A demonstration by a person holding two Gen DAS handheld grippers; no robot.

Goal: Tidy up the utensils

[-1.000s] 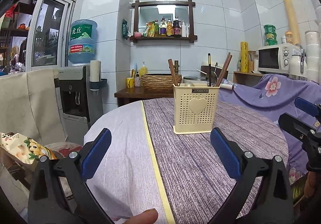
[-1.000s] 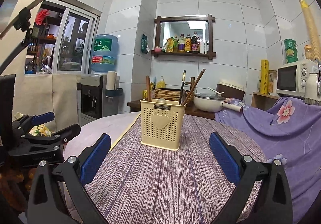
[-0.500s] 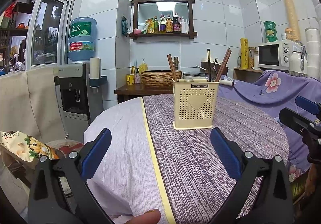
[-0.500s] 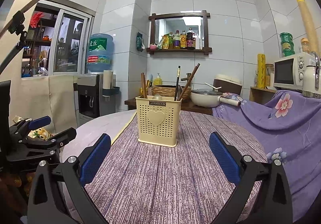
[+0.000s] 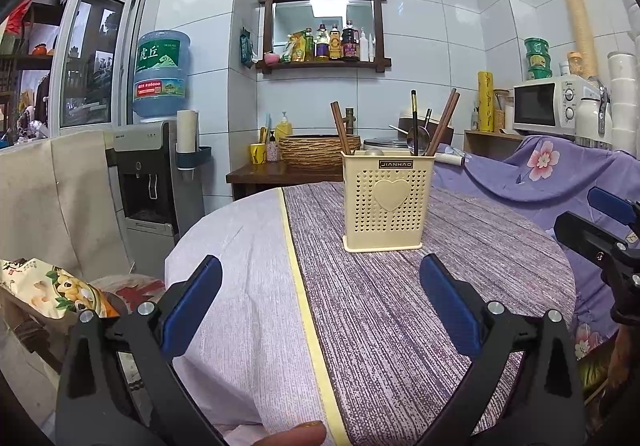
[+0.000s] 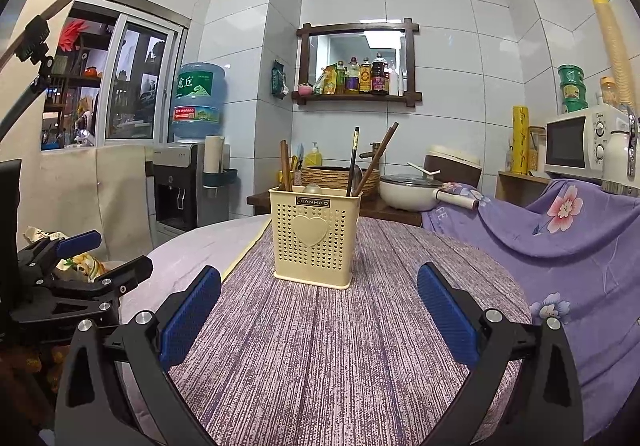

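"Noticed anything different from a second earlier?"

"Hardly. Found the utensil holder (image 5: 387, 206) a shade higher in both views, about the same size as before. Put that down to a small dip of the two tools, not an approach."

"Where exactly, though?"

"Upright on the striped tablecloth (image 5: 380, 326), mid-table, straight ahead of both cameras and well apart from either tool."

"And the tongs?"

"Left spread wide as before, the left gripper (image 5: 320, 260) and the right gripper (image 6: 318, 268) alike. Saw only bare blue pads (image 6: 188, 310), with nothing between them."

"Spotted any loose utensils?"

"None on the visible cloth. Made out brown chopsticks (image 5: 442, 122), one dark stick and a metal spoon (image 5: 418, 134), all standing in the holder and leaning against its rim."

"So what for the job?"

"Nothing picked up, nothing moved. Judged the sorting either done or paused, going by the bare cloth. Could not tell what lay behind the perforated wall, nor how the inside was divided."
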